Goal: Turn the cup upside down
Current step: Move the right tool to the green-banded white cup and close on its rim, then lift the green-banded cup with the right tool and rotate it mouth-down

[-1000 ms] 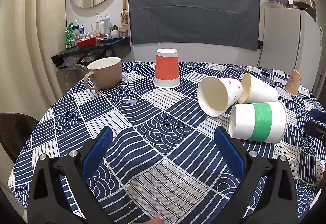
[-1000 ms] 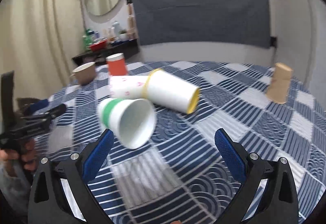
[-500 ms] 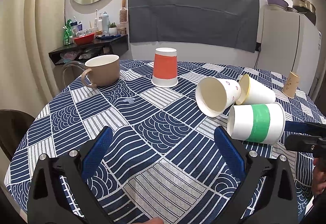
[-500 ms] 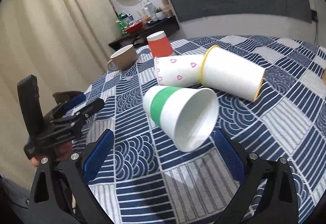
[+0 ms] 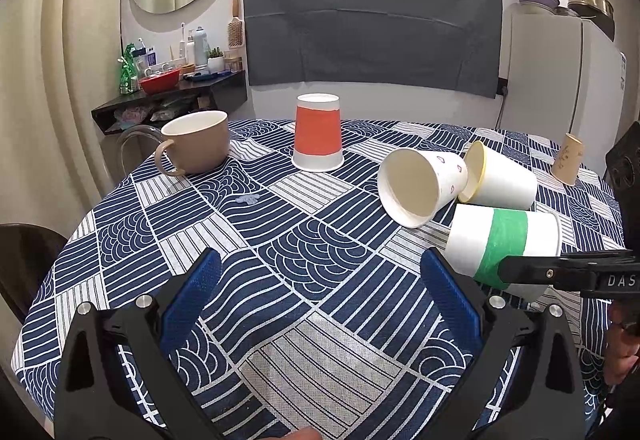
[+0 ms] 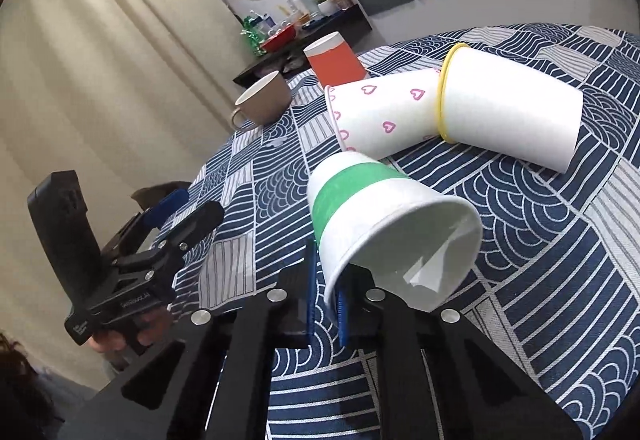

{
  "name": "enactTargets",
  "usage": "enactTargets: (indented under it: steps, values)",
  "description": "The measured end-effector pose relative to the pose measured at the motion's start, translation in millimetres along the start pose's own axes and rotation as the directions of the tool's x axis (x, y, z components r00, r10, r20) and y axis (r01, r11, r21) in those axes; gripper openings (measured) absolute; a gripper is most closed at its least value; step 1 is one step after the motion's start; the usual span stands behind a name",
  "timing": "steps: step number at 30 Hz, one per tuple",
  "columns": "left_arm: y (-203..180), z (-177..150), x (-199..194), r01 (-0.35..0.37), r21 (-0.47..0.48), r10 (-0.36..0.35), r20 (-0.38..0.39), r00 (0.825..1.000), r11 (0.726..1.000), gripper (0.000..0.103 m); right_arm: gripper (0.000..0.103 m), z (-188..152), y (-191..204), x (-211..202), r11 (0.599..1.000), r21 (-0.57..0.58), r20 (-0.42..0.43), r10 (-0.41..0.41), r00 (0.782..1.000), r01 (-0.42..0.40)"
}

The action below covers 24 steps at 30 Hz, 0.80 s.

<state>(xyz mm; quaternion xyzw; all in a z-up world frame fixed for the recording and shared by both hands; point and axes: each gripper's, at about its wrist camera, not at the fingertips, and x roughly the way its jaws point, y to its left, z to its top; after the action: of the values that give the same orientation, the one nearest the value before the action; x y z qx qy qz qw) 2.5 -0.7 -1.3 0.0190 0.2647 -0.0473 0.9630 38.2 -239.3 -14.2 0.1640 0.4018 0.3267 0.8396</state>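
A white paper cup with a green band (image 6: 360,208) lies on its side on the blue patterned tablecloth. My right gripper (image 6: 326,300) is shut on the lower edge of its rim, one finger inside the mouth. The cup also shows in the left wrist view (image 5: 506,244), with the right gripper (image 5: 520,274) on it. My left gripper (image 5: 320,304) is open and empty above the near table area, left of the cup. It shows in the right wrist view (image 6: 180,212) too.
A heart-print cup (image 5: 420,186) and a yellow-rimmed cup (image 5: 500,182) lie on their sides just behind the green cup. An orange cup (image 5: 318,138) stands upside down. A brown mug (image 5: 196,148) is at far left. A tan cup (image 5: 568,160) stands at far right.
My right gripper has moved in and shut on the green-banded cup's rim. The left gripper has stayed open and nearly still.
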Motion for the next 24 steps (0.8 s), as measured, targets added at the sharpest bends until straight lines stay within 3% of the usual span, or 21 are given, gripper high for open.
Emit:
enactTargets:
  steps: [20, 24]
  values:
    - [-1, 1, 5, -0.012, 0.009, 0.012, -0.027, 1.000, 1.000, 0.097, 0.006, -36, 5, -38, 0.995, -0.080, 0.040, -0.053, 0.998, 0.056]
    - [-3, 2, 8, -0.036, 0.017, 0.037, -0.040, 0.999, 0.999, 0.097, 0.010, -38, 4, -38, 0.995, -0.076, 0.028, -0.062, 0.998, 0.064]
